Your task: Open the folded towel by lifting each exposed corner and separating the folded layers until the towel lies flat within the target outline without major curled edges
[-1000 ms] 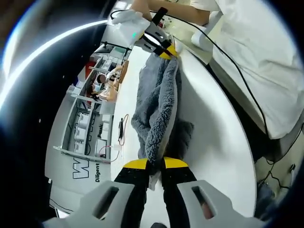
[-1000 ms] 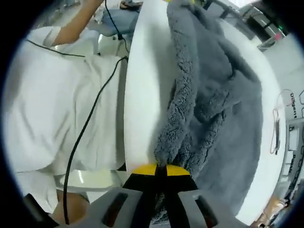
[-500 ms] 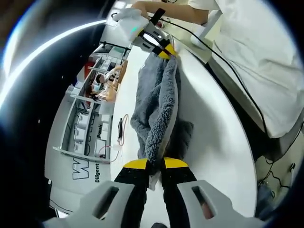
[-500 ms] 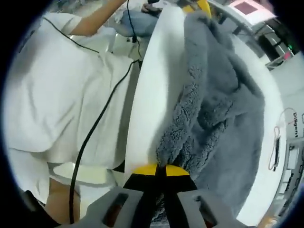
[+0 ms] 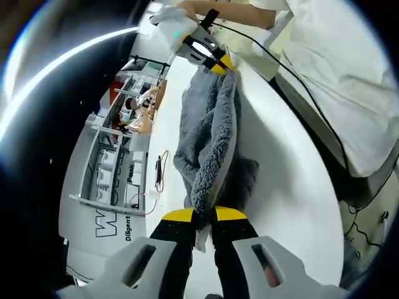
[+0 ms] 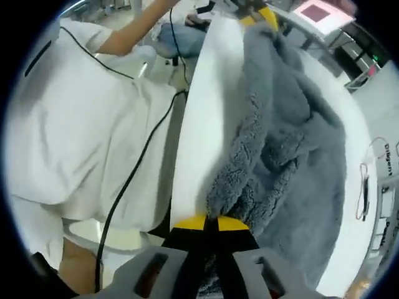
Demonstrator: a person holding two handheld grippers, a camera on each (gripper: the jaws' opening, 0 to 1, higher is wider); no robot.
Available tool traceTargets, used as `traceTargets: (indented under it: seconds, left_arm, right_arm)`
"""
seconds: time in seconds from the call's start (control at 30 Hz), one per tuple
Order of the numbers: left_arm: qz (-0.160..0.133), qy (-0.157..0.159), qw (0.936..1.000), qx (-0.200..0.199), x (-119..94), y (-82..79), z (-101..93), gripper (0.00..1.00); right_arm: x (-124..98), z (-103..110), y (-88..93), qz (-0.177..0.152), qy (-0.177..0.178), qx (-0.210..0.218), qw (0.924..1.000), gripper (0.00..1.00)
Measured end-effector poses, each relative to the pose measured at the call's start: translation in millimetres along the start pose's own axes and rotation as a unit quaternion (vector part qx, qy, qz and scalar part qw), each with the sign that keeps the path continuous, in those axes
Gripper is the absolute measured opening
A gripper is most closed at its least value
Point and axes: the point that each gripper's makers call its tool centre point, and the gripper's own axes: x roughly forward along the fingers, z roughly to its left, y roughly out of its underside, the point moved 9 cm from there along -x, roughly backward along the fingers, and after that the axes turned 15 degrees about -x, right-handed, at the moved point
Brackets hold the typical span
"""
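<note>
Up close in the left gripper view, the left hand-held gripper (image 5: 204, 218) is clenched on one end of the grey towel (image 5: 209, 134), yellow-tipped jaws pinching the fluffy fabric between them. From there the towel runs away in a long bunched ridge, stretched above the white counter (image 5: 280, 180), with a dark shadow beneath it near the jaws. At the far end, the right hand-held gripper (image 5: 219, 62) has the other end of the towel, a person's hand wrapped round its body. A black cable (image 5: 299, 87) trails off along the counter's edge, past the person's white clothing (image 5: 349, 68). On the other side, past the counter's rim, a shelf unit (image 5: 121, 156) with small items stands beside a panel with lettering.

Over to the right gripper view: the right hand-held gripper (image 6: 206, 223) is clamped tight on a towel (image 6: 290, 143) corner, jaws closed on the pile. The fabric spreads wide and rumpled over the counter (image 6: 202, 124), folds still doubled over. Far off, yellow tips of the left hand-held gripper (image 6: 265, 14) meet the towel's far end.
</note>
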Motion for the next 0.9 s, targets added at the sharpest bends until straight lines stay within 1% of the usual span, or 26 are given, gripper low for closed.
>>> traceTargets:
  seconds: [0.03, 0.07, 0.1, 0.13, 0.27, 0.43, 0.47, 0.5, 0.53, 0.57, 0.6, 0.67, 0.7, 0.8, 0.87, 0.9]
  left_arm:
    - [0.001, 0.001, 1.0, 0.0, 1.1, 0.0, 0.2, 0.1]
    - [0.001, 0.003, 1.0, 0.0, 2.4, -0.1, 0.6, 0.1]
    - [0.001, 0.004, 1.0, 0.001, 3.2, -0.3, 0.7, 0.1]
    - [0.0, 0.005, 1.0, 0.001, 3.6, -0.6, 0.9, 0.1]
    - [-0.006, 0.006, 1.0, 0.002, 5.2, -3.2, 2.3, 0.1]
    - [-0.007, 0.006, 1.0, 0.004, 5.9, -2.9, 3.4, 0.1]
    - [-0.007, 0.004, 0.9999, 0.008, 5.7, -3.2, 3.5, 0.1]
    - [-0.008, 0.002, 0.9999, 0.011, 5.4, -3.7, 3.6, 0.1]
    - [-0.009, 0.002, 0.9999, 0.01, 5.3, -3.8, 3.6, 0.1]
    - [-0.009, 0.004, 0.9999, 0.007, 5.2, -3.4, 3.6, 0.1]
    - [-0.007, 0.004, 0.9999, 0.006, 5.3, -2.7, 3.8, 0.1]
    - [-0.005, 0.003, 1.0, 0.008, 5.1, -1.9, 4.1, 0.09]
    - [-0.004, 0.003, 1.0, 0.007, 5.1, -1.7, 3.9, 0.09]
    - [-0.005, 0.001, 0.9999, 0.016, 5.3, -3.9, 3.1, 0.09]
    - [-0.007, 0.002, 0.9999, 0.014, 5.7, -4.7, 2.8, 0.09]
    - [-0.007, 0.001, 0.9999, 0.014, 6.3, -4.9, 3.1, 0.09]
  right_arm:
    - [0.4, 0.0, -1.6, 0.003, 0.001, -0.002, 1.0, 0.0]
    - [-0.1, 1.8, -0.7, 0.005, 0.006, 0.02, 0.9998, 0.0]
    - [0.3, 0.7, -1.7, 0.003, 0.005, -0.012, 0.9999, 0.0]
    - [0.6, 1.2, -2.3, 0.003, 0.008, -0.014, 0.9999, 0.0]
    - [0.7, -0.7, -2.4, 0.002, 0.01, -0.003, 0.9999, 0.0]
    - [-0.8, 0.5, -3.8, 0.011, 0.013, 0.009, 0.9998, 0.0]
    - [-2.7, 2.5, -5.5, 0.007, 0.009, 0.008, 0.9999, 0.0]
    - [-4.4, 4.9, -7.9, -0.005, -0.005, -0.005, 1.0, 0.0]
    - [-6.5, 6.3, -10.2, -0.019, -0.003, -0.007, 0.9998, 0.0]
    - [-8.7, 7.1, -11.2, -0.023, 0.001, -0.006, 0.9997, 0.0]
    - [-11.3, 8.2, -12.3, -0.026, -0.001, -0.014, 0.9996, 0.0]
    - [-14.5, 4.3, -13.2, -0.023, 0.025, -0.034, 0.9988, 0.0]
    - [-16.0, 5.0, -12.2, -0.022, 0.027, -0.035, 0.9988, 0.0]
    - [-18.4, 3.9, -11.0, -0.025, 0.038, -0.01, 0.9989, 0.0]
    - [-18.4, 4.5, -11.1, -0.025, 0.039, -0.016, 0.9988, 0.0]
    - [-19.4, 4.2, -12.2, -0.022, 0.051, -0.035, 0.9978, 0.0]
